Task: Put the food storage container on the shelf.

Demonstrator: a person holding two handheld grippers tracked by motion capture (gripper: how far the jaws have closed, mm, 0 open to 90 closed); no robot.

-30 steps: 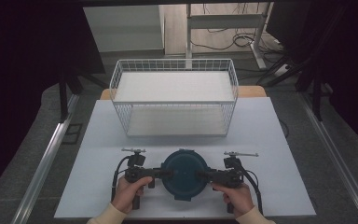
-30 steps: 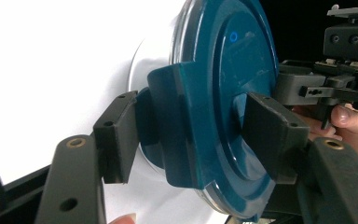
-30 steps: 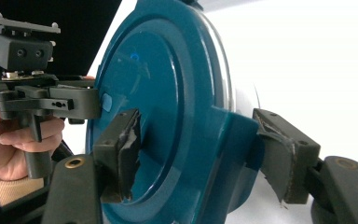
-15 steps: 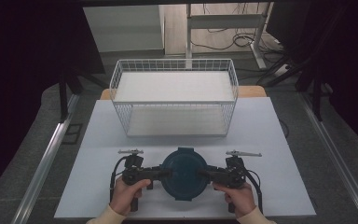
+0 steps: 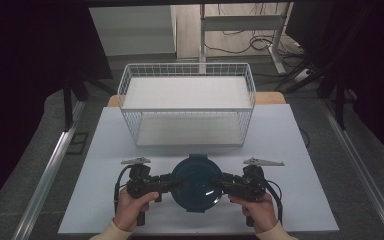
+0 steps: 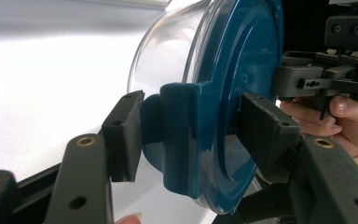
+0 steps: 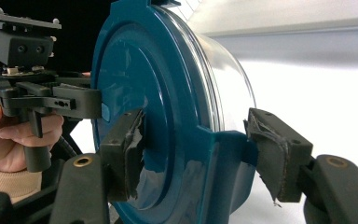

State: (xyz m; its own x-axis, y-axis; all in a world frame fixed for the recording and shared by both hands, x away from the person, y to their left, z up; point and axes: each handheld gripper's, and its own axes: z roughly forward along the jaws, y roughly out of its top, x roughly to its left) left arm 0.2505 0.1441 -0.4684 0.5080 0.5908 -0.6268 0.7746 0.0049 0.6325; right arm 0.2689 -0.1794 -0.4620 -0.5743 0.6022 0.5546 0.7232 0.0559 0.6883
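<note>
So the left gripper (image 5: 172,183) has just finished closing: it's now clamped on the left latch tab of the blue-lidded container (image 5: 196,182). A second ago the container sat lower in the high view, and now it looks lifted a bit off the near middle of the table (image 5: 290,150). The right gripper (image 5: 219,184) pinches the opposite tab, jaws partly closed around it. With both sides held, I'd guess it's headed for the wire basket (image 5: 187,107) at the far side (still empty).
</note>
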